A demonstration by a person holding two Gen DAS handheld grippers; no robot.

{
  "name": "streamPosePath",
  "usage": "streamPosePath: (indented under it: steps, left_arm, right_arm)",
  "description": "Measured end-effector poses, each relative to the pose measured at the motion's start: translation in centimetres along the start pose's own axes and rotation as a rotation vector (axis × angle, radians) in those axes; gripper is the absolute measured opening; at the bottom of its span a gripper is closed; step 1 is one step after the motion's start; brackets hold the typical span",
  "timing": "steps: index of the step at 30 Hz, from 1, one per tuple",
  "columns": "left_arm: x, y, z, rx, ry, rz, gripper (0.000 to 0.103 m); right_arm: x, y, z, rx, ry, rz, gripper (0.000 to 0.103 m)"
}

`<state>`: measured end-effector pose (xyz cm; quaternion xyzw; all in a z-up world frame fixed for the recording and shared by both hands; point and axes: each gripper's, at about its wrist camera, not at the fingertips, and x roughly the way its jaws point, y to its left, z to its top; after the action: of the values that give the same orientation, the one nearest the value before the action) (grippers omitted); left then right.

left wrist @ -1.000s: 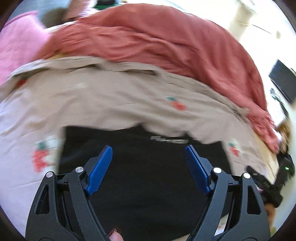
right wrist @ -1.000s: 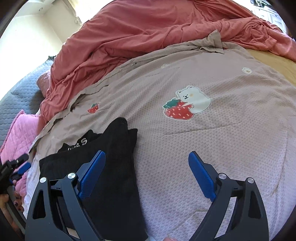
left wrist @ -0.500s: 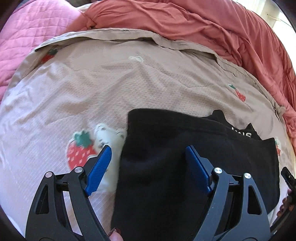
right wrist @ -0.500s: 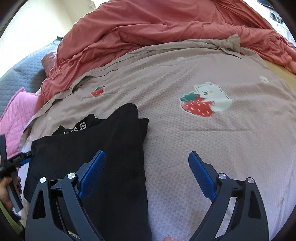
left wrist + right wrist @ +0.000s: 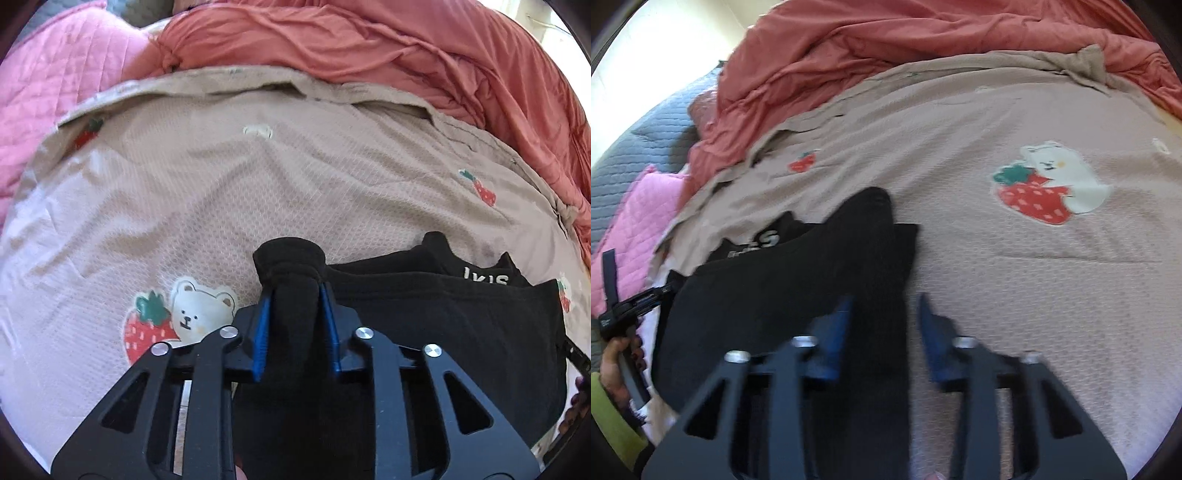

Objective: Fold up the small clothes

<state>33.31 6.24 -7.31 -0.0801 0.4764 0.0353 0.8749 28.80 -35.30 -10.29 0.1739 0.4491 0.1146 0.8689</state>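
Observation:
A black garment (image 5: 443, 325) with white lettering lies flat on a beige blanket. My left gripper (image 5: 293, 291) is closing its jaws on the garment's near-left corner. The cloth is bunched up between the blue pads and bulges out past the tips. In the right wrist view the same black garment (image 5: 783, 295) lies to the left. My right gripper (image 5: 884, 302) is blurred and closing its jaws over the garment's right edge. The black cloth fills most of the space between the pads.
The beige blanket (image 5: 258, 184) has strawberry and bear prints. A coral duvet (image 5: 369, 48) is heaped behind it. A pink quilted pillow (image 5: 55, 85) lies at the far left, and a grey quilt (image 5: 635, 147) beyond it. A person's hand (image 5: 618, 354) in a green sleeve shows at the left.
Both grippers were wide open and are now narrowed onto the black garment. The left one dropped onto the left corner and the right one came over the right edge.

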Motion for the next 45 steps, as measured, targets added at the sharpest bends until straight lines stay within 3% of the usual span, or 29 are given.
streamPosePath:
  steps: [2, 6, 12, 20, 30, 33, 39, 41, 43, 45]
  left_arm:
    - [-0.9, -0.2, 0.1, 0.011, -0.028, 0.000, 0.015]
    - [-3.0, -0.6, 0.8, 0.011, -0.089, -0.023, 0.014]
    - [-4.2, -2.3, 2.7, 0.055, -0.161, -0.026, 0.010]
    - [0.6, -2.9, 2.7, 0.087, -0.046, 0.080, 0.011]
    - [1.9, -1.4, 0.6, 0.092, -0.015, 0.113, 0.012]
    - [1.4, -0.9, 0.7, 0.086, -0.015, 0.124, 0.023]
    - [-3.7, -1.0, -0.2, 0.119, -0.122, 0.108, 0.024]
    - [-5.5, -1.4, -1.2, 0.141, -0.129, 0.078, 0.030]
    - [-6.5, -1.6, -2.1, 0.149, -0.125, 0.057, 0.044]
    - [-7.5, -1.6, -3.3, 0.151, -0.116, 0.033, 0.048]
  right_arm:
    - [-0.6, 0.7, 0.2, -0.032, -0.016, -0.008, 0.009]
    - [-2.3, 0.9, 0.8, -0.026, -0.074, 0.015, 0.008]
    - [-3.2, 0.2, 1.2, -0.016, -0.119, -0.033, 0.007]
    - [-0.8, -0.1, 0.4, -0.048, -0.022, -0.126, 0.009]
    - [-0.9, -1.0, 0.3, -0.012, -0.028, -0.171, 0.048]
    - [-1.3, -1.1, 0.4, -0.008, -0.041, -0.176, 0.051]
    - [-2.6, 1.0, 0.6, -0.087, -0.099, -0.158, 0.065]
    - [-3.1, 2.2, 0.6, -0.141, -0.119, -0.152, 0.069]
    - [-3.6, 3.6, 0.3, -0.208, -0.143, -0.142, 0.072]
    - [-3.9, 4.8, 0.0, -0.270, -0.161, -0.145, 0.073]
